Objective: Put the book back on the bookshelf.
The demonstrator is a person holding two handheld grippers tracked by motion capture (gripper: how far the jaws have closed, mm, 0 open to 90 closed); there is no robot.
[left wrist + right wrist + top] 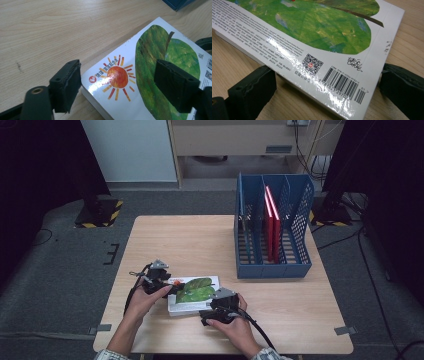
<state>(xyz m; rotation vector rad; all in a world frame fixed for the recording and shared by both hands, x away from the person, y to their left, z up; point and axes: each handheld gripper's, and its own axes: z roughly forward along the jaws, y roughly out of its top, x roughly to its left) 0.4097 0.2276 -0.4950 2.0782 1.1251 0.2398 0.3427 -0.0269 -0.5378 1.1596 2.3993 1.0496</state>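
Both hands come in over the near edge of the tabletop (150, 232), which leaves a strip of bare wood between them and that edge and a wide bare stretch toward the far-left corner. At the near middle lies the book (193, 294), flat, cover up, with one gripper at each end. Nearest is the right gripper (216, 307), at the book's right end; in the right gripper view its jaws stand wide on either side of the barcode corner, one low against the page edge, the other right at the spine edge, and whether they press I cannot tell. On the book's left end the left gripper (159, 281) has its jaws open, one beside the corner over bare wood, the other hovering above the cover, neither touching. White and glossy, the cover carries a big green leaf and an orange sun. Toward the far-right corner stands a blue file rack (272, 227) with red folders (272, 220) upright in a middle slot, well apart from the book.
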